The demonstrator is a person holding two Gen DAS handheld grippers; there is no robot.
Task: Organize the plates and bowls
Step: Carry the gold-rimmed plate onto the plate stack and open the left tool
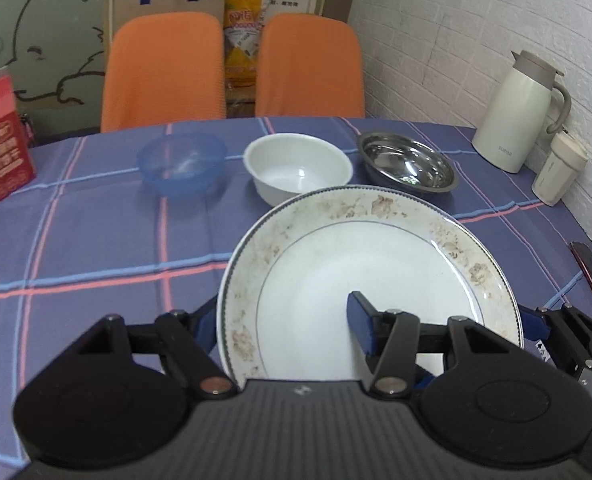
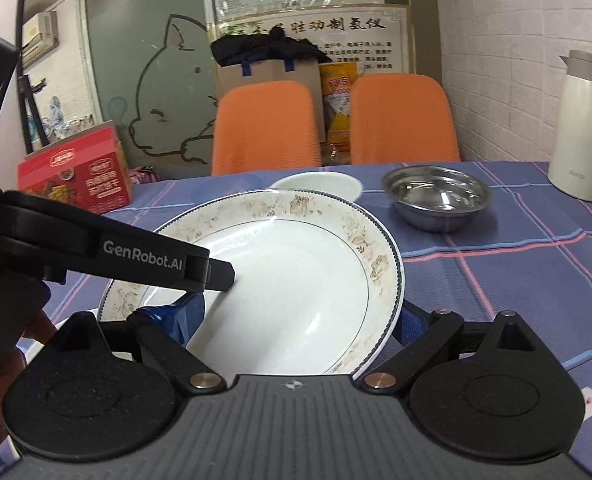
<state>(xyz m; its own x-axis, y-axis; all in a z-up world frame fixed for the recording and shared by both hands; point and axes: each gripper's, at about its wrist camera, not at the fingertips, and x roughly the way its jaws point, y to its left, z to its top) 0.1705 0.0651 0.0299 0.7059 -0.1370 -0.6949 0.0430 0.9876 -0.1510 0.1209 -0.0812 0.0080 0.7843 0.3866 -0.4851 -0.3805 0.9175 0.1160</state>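
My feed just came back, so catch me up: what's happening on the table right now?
A person is holding the floral-rimmed plate with both tools. The left tool has one finger under the plate's left rim and one on its face; the right tool grips the same plate across its near edge. Beyond it, on the plaid tablecloth, wait a blue plastic bowl, a white bowl and a steel bowl, none of them stacked.
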